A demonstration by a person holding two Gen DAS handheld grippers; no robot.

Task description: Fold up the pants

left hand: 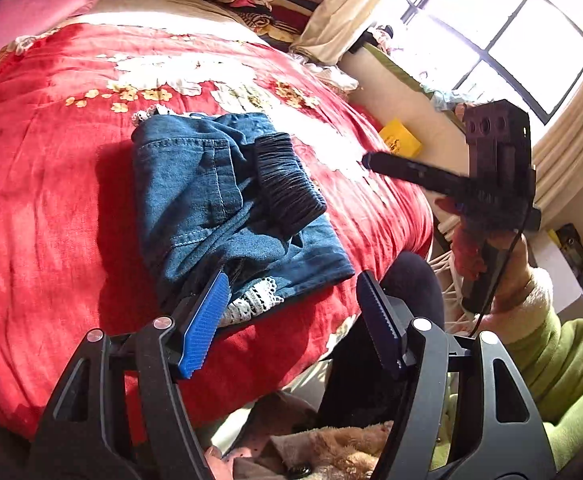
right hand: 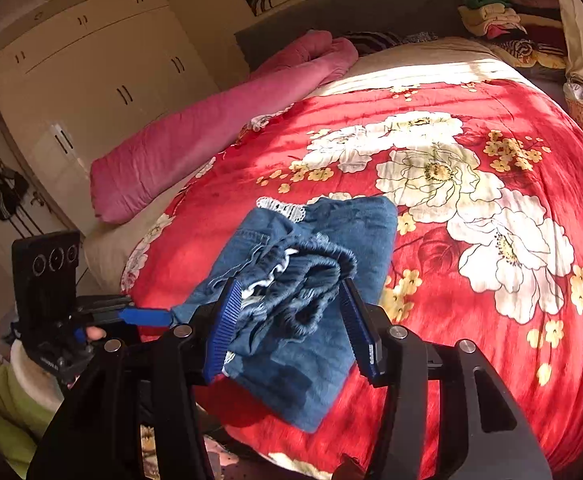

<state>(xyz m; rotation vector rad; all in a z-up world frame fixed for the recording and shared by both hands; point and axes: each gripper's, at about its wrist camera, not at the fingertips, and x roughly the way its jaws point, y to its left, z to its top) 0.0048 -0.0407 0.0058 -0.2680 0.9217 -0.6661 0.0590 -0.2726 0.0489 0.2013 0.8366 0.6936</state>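
Blue denim pants [left hand: 219, 200] with white lace trim lie folded into a compact bundle on the red floral bedspread [left hand: 51, 168], the dark elastic waistband [left hand: 287, 184] on top. My left gripper [left hand: 291, 292] is open at the bundle's near edge, its left pad by the lace hem, holding nothing. In the right wrist view the pants [right hand: 311, 280] lie just ahead of my right gripper [right hand: 287, 300], which is open with its jaws on either side of the bunched waistband [right hand: 315, 276], not closed on it. The right gripper also shows in the left wrist view [left hand: 371, 160].
A pink rolled quilt [right hand: 211, 136] lies along the bed's far left side. Stacked clothes [right hand: 503, 28] sit at the head of the bed. A yellow box [left hand: 399, 140] lies by the window side. The bed's near edge drops off under my grippers.
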